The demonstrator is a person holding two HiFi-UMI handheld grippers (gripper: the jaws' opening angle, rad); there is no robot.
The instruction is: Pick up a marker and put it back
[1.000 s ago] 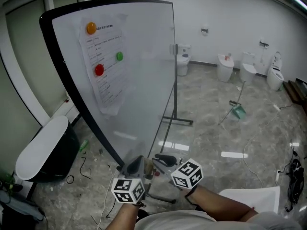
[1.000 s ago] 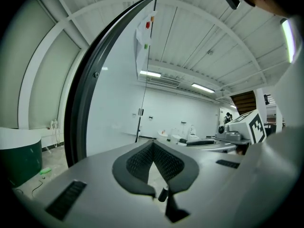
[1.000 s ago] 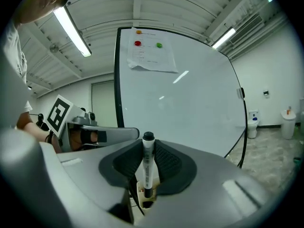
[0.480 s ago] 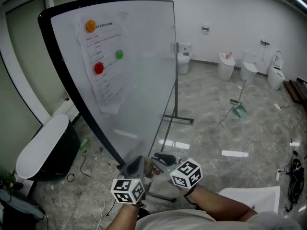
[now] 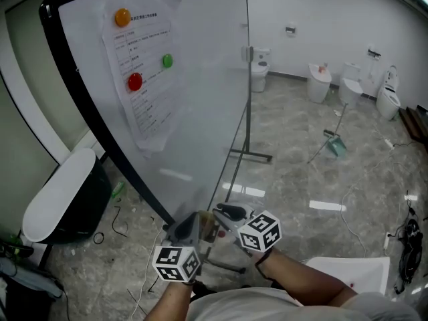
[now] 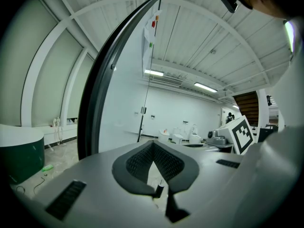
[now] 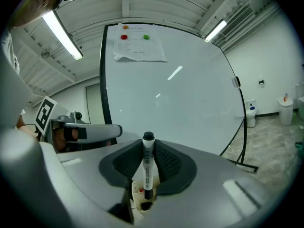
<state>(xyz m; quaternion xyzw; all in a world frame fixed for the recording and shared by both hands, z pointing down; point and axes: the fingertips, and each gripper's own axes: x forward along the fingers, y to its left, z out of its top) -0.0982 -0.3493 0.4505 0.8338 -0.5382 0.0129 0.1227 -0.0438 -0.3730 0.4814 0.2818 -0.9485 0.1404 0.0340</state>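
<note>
Between the fingers [image 7: 167,163] of the right gripper [image 7: 148,148]: a black-capped white marker [image 7: 147,167], clamped upright.
Left of them, the left gripper [image 6: 153,148] has its fingers [image 6: 135,165] together; a large white whiteboard [image 5: 194,112] stands beyond both.

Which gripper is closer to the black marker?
Right. The right gripper has its jaws shut on the marker; the left gripper sits beside it, jaws together, empty.

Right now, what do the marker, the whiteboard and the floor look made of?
Marker: likely plastic, white barrel with a matte black cap. Whiteboard: glossy coated panel, since lights reflect in it. Floor: polished stone or marble-look tile, with grey veining and bright reflections.
</note>
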